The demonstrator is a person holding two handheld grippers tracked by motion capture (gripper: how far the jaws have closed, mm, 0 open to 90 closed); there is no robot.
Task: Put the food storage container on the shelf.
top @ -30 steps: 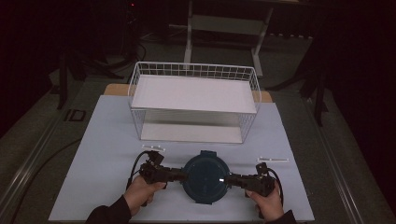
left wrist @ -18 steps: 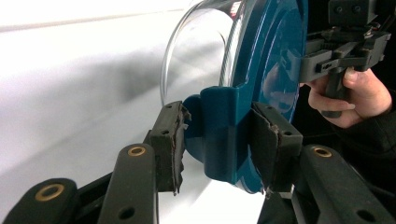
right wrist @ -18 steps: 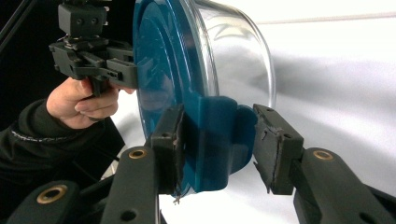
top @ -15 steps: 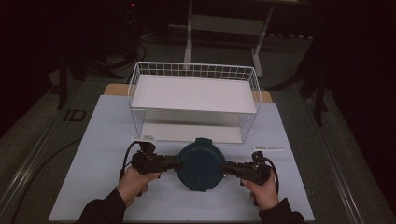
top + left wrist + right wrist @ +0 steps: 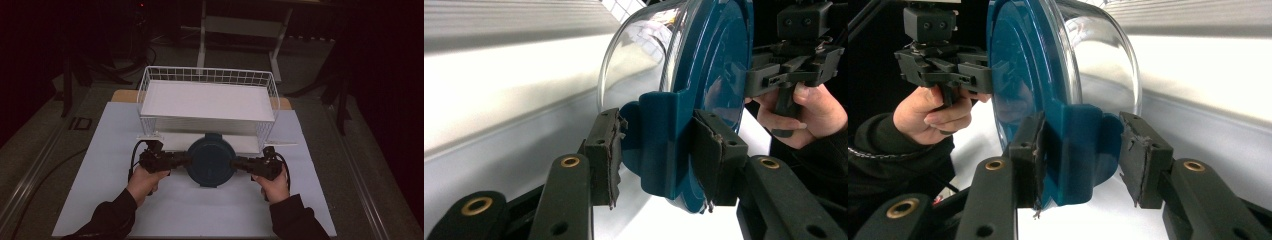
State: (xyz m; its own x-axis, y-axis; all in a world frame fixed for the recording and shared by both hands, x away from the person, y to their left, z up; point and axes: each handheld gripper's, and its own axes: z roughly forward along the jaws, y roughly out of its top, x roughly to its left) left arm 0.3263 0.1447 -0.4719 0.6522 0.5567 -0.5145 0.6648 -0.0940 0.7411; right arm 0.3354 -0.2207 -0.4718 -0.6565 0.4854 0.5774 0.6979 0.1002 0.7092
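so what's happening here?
A person holds a glass container with a teal lid between two hand-held tools, one on each side tab of the lid. The left tool and right tool each straddle a tab with their jaws. The container is lifted off the white table, right in front of the white wire basket, lid facing the person. It isn't in the basket yet.

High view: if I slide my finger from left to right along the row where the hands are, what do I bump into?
Left hand → left tool → blue-lidded container → right tool → right hand.
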